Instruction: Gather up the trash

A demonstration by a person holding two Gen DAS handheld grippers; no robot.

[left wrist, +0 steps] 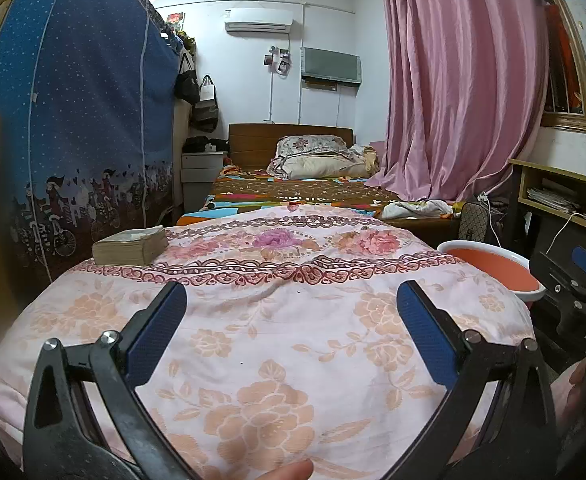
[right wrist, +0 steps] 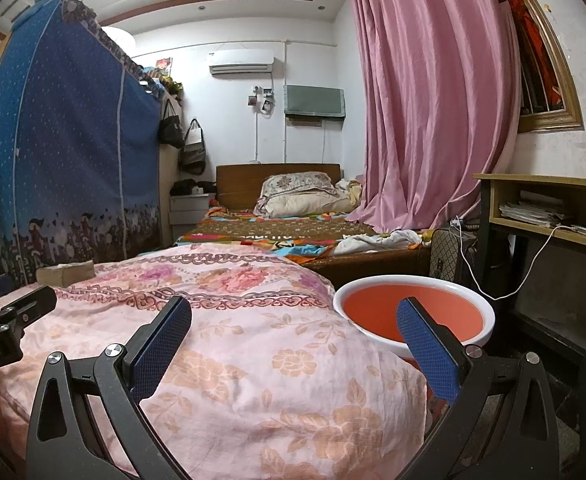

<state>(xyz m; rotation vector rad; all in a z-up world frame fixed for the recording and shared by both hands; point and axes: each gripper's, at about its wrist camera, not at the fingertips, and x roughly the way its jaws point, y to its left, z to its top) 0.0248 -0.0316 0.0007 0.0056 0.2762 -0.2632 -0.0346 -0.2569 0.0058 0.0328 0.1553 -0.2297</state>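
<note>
My left gripper (left wrist: pixel 291 296) is open above a pink floral quilt (left wrist: pixel 293 344), with nothing between its blue pads. My right gripper (right wrist: pixel 293 312) is open too, over the quilt's (right wrist: pixel 233 360) right part and empty. An orange basin with a white rim (right wrist: pixel 413 300) stands just right of the quilt, behind the right finger; it also shows in the left wrist view as a basin (left wrist: pixel 493 268). A tan paper block (left wrist: pixel 131 246) lies on the quilt's far left corner, and in the right wrist view the block (right wrist: pixel 65 272) sits far left. No loose trash shows on the quilt.
A blue fabric wardrobe (left wrist: pixel 81 120) stands left. A bed (left wrist: pixel 293 192) with pillows lies beyond the quilt, a pink curtain (left wrist: pixel 453 80) hangs right, and a wooden desk (right wrist: pixel 549 216) with papers and a white cable stands far right. The other gripper (left wrist: pixel 577 292) shows at the right edge.
</note>
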